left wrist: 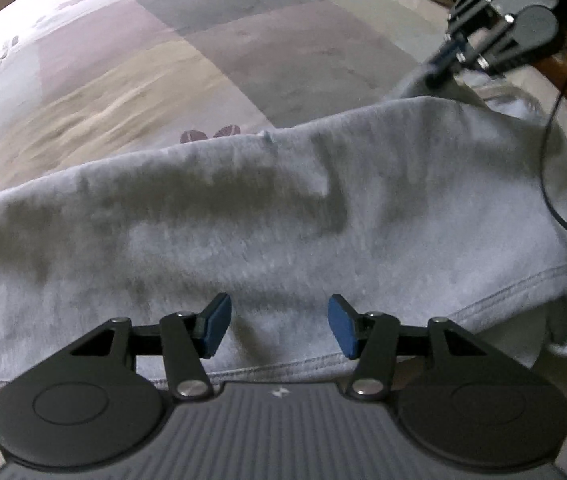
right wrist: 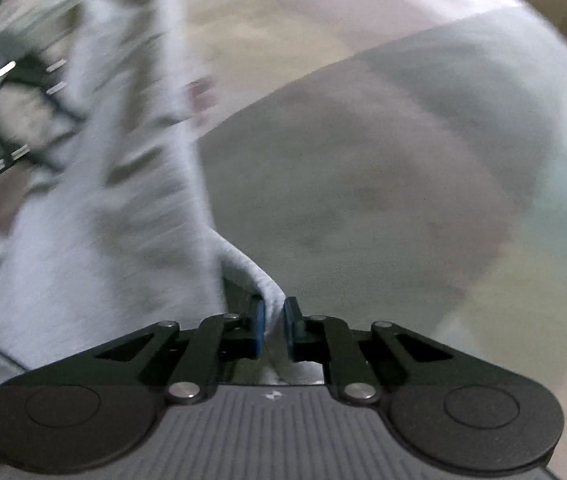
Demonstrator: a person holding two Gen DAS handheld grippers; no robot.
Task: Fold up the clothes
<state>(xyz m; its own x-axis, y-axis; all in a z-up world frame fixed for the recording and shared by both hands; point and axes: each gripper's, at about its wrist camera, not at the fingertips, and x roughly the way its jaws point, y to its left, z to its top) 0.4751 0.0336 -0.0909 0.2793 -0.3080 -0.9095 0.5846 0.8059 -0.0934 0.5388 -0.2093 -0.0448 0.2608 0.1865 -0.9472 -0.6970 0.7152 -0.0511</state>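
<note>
A light grey garment (left wrist: 283, 216) lies spread across the bed, its stitched hem nearest the left wrist camera. My left gripper (left wrist: 279, 328) hovers over that hem with its blue pads apart and nothing pinched between them. At the top right of the left wrist view, my right gripper (left wrist: 439, 68) pinches a raised corner of the cloth. In the right wrist view, the right gripper (right wrist: 274, 326) is shut on a fold of the grey garment (right wrist: 95, 220), which trails off to the left, blurred.
The bed is covered by a patchwork sheet (left wrist: 163, 60) of pink, beige and grey squares. A dark cable (left wrist: 551, 184) curves over the garment at the right. The blurred left gripper (right wrist: 7, 120) shows at the left edge of the right wrist view.
</note>
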